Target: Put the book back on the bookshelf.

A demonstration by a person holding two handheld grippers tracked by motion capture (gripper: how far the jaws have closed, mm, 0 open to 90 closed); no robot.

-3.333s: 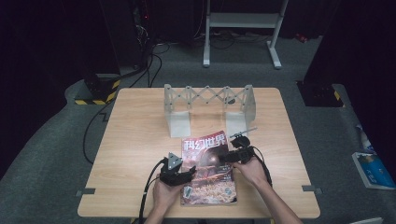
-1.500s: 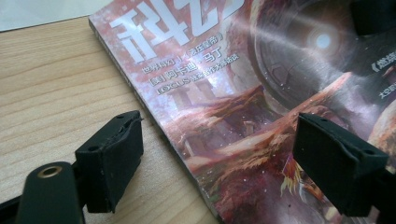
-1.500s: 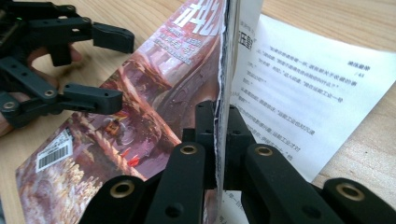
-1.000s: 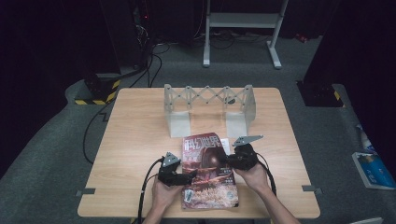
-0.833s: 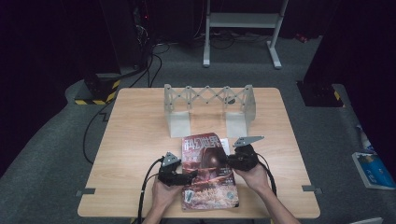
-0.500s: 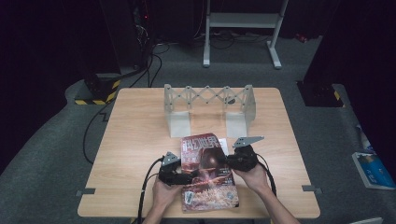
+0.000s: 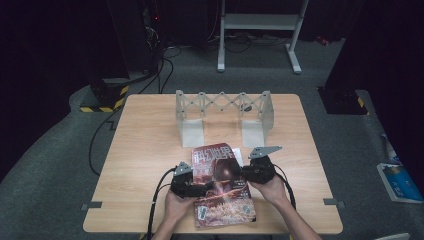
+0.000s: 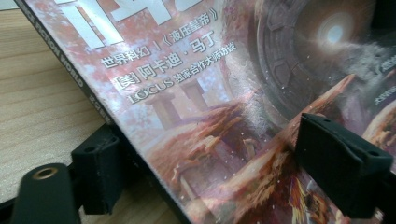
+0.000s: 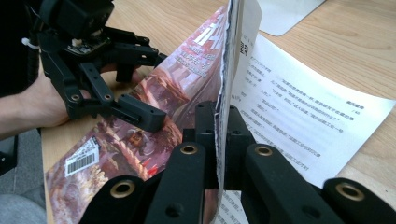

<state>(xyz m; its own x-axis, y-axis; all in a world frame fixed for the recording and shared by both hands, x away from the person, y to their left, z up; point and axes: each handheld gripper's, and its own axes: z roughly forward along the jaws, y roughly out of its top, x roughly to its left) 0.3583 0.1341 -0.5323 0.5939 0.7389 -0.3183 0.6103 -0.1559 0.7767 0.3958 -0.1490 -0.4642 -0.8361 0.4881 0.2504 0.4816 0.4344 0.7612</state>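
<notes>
Magazine (image 7: 221, 185) flat on the table (image 7: 145, 150), toward the person's edge, just in front of the grey accordion rack (image 7: 223, 112) and apart from it. Right gripper (image 9: 219, 140) pinched shut on the free edge of the front cover, lifted upright off a white printed page (image 9: 299, 116). Left gripper (image 8: 205, 163) with jaws spread across the spine side, one under the edge against the wood, one over the glossy art; probably only bracing, though contact of the upper jaw hard to judge from this close. Light, floppy, slick-coated stock: likely to bow and slide, thin sheets easy to crease or tear. Best taken near an edge with a shallow bite, spine pinned down, cover swung over slowly.
</notes>
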